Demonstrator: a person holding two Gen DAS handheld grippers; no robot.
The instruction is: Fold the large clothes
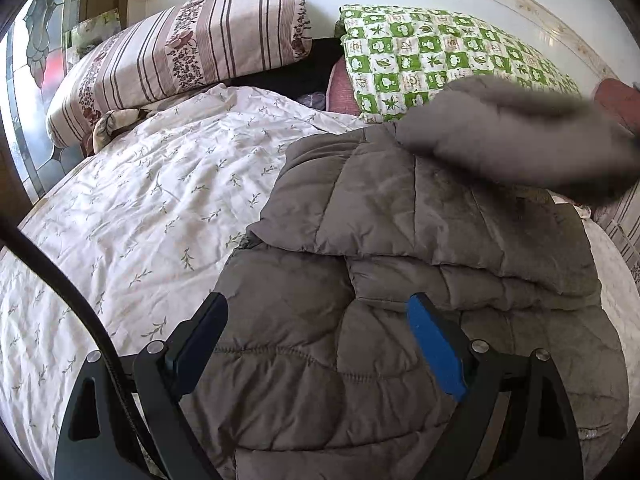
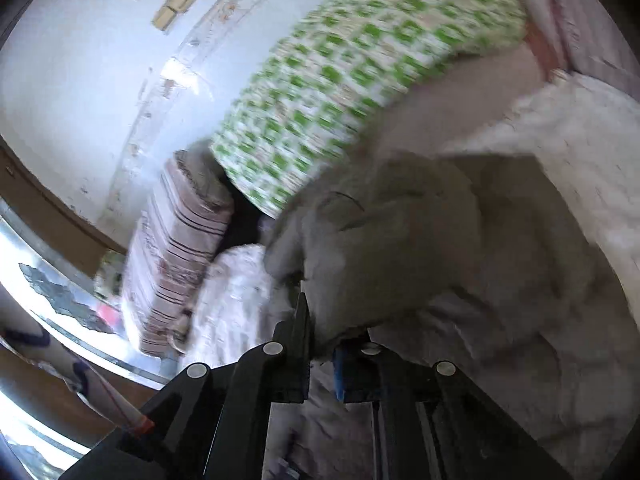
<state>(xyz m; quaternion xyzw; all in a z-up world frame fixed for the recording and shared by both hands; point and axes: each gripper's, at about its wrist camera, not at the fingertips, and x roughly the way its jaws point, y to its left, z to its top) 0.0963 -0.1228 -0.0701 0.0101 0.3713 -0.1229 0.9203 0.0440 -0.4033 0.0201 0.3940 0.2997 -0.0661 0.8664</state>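
Note:
A grey quilted puffer jacket lies on the bed, partly folded over itself. My left gripper is open just above its near part, one finger each side, holding nothing. A blurred grey part of the jacket is lifted at the upper right. In the right wrist view my right gripper is shut on that grey jacket fabric and holds it up. This view is motion-blurred.
The bed has a white leaf-print sheet. A striped pillow and a green checked quilt lie at the head by the white wall. A window is at the left. A black cable crosses the lower left.

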